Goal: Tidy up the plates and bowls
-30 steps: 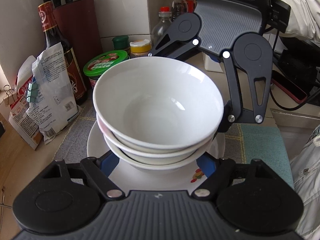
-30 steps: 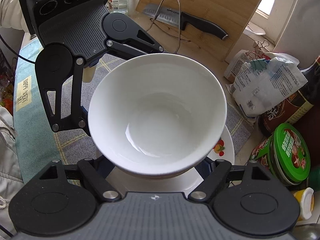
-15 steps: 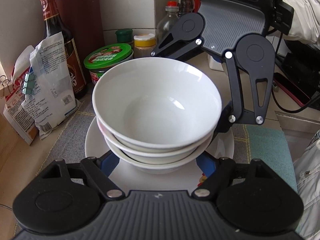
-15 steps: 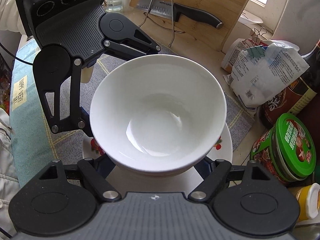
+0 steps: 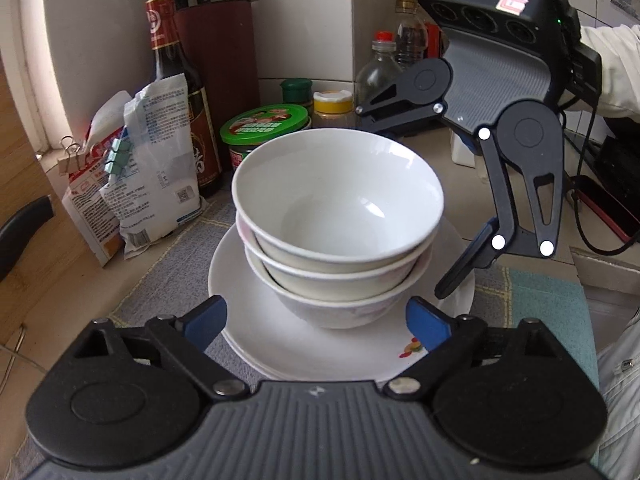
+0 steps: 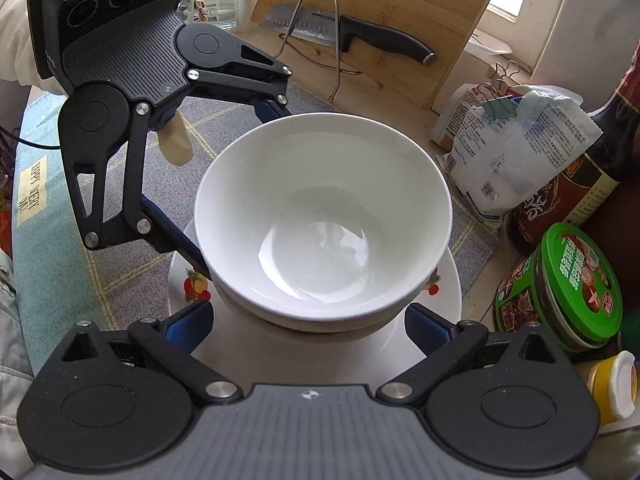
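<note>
Three white bowls (image 5: pixel 340 216) sit nested on a stack of white plates with a fruit print (image 5: pixel 280 344), on a grey checked mat. My left gripper (image 5: pixel 316 322) faces the stack from the near side. Its jaws are opening, with the blue pads (image 5: pixel 204 320) wide on either side of the bottom bowl and clear of it. My right gripper (image 6: pixel 308 326) faces the bowls (image 6: pixel 324 220) from the opposite side. Its jaws are also opening, and its pads (image 6: pixel 426 326) stand off the stack above the plates (image 6: pixel 450 280). Nothing is held.
A soy sauce bottle (image 5: pixel 180 92), clipped white bags (image 5: pixel 152 160), a green-lidded jar (image 5: pixel 264 128) and a knife block (image 5: pixel 220 60) crowd one side of the stack. A cutting board with a knife (image 6: pixel 380 36) leans beyond it. A teal mat (image 5: pixel 548 304) lies alongside.
Both pairs of jaws have spread wide and come off the stack. My left gripper has drawn back a little, so more of the plates shows. The bowls have stayed put.
</note>
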